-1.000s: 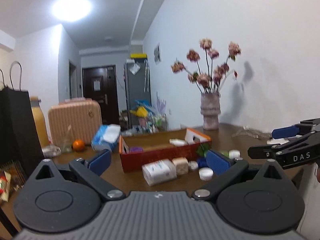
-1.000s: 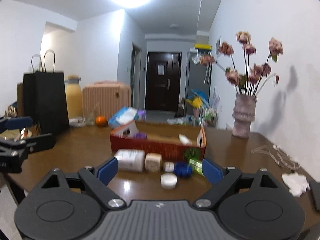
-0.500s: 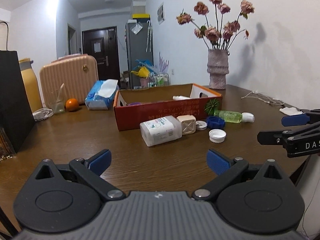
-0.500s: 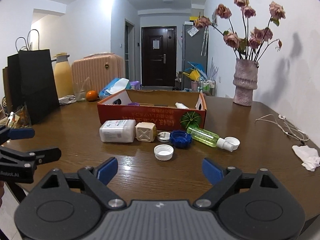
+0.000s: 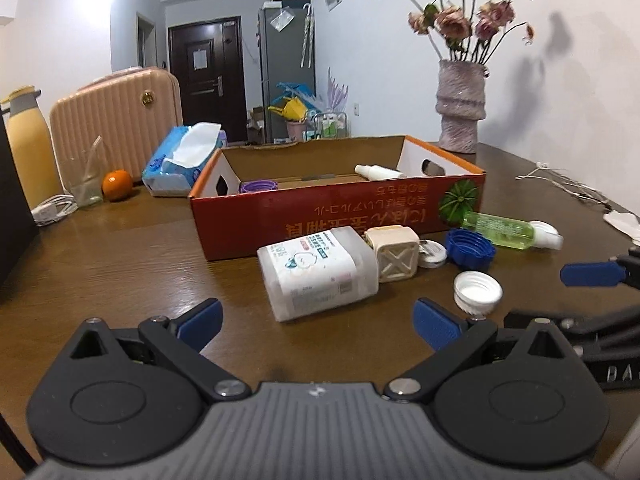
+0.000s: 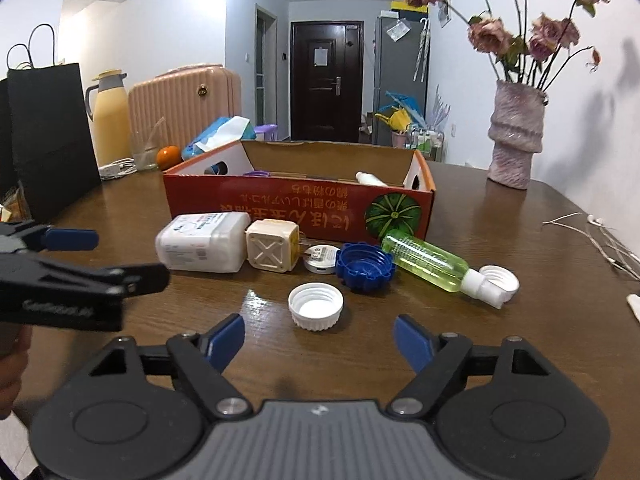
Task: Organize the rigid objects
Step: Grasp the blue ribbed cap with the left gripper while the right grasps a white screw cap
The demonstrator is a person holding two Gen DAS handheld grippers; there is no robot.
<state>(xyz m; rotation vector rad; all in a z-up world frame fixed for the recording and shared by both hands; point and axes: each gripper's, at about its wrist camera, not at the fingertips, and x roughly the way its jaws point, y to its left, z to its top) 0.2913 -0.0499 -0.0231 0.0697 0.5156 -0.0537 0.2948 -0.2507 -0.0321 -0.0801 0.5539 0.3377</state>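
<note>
On the dark wooden worktop, the red cardboard box sits open behind a row of loose items. The white rectangular plastic bottle lies just ahead of the left tongs, spread wide and empty. The right tongs are narrowing, nothing between them, before the white ribbed screw cap. That low cap could skid away if they close early.
</note>
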